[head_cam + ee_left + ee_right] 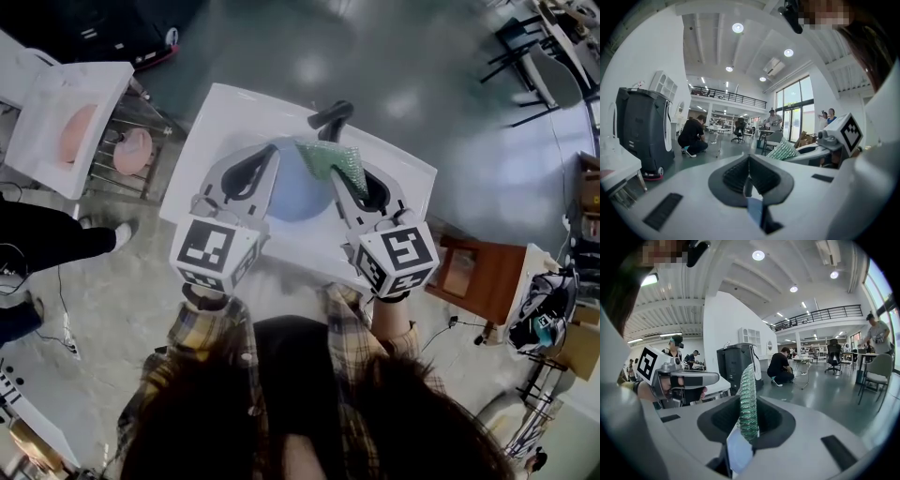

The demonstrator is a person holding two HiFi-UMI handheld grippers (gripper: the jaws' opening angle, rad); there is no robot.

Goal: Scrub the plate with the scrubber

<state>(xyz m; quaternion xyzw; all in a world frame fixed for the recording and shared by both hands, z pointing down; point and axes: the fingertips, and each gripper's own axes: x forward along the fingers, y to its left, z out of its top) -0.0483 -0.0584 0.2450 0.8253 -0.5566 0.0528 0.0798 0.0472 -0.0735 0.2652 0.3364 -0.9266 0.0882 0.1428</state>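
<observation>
Left claw [266, 167] shut, right claw [339, 184] clamped, side by side

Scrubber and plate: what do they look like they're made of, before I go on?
The scrubber looks like a thin green plastic mesh or netted sheet with a slight gloss: its surface is bumpy and glints under the lights. The plate is pale blue with a smooth, even surface, probably plastic or glazed ceramic; the head view can't settle which.

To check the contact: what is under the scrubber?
The blue plate shows under the scrubber. The scrubber covers the plate's upper right edge, so contact there cannot be seen.
</observation>
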